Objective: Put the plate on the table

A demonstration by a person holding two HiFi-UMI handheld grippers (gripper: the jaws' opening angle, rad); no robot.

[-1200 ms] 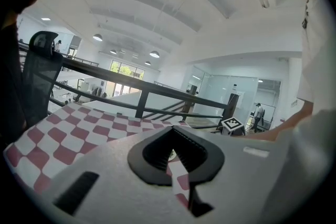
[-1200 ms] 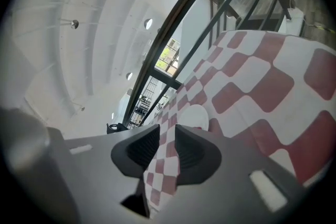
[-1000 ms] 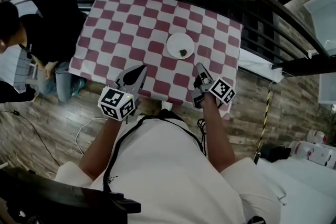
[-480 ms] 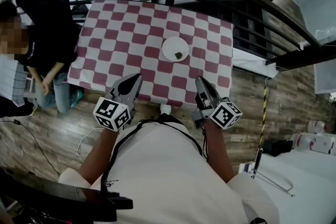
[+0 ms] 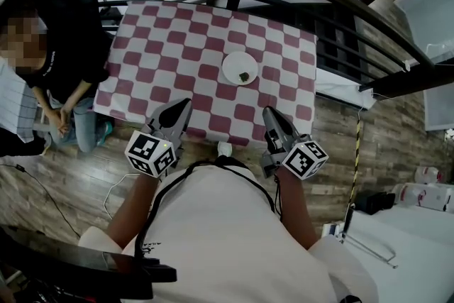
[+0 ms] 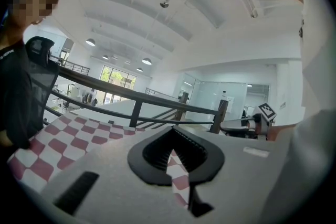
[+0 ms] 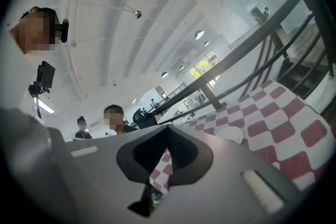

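Both sets of jaws are closed and empty, left gripper point(image 5: 184, 106) and right gripper point(image 5: 269, 113); the plate point(image 5: 240, 68) already sits on the checked bench point(image 5: 159, 46), well ahead between them; I'd keep clear, not nudge it.

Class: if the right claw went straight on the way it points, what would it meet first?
Most likely the checked tablecloth, seen straight past the shut, empty right claw. The white plate lies just beside that line; depth is unclear.
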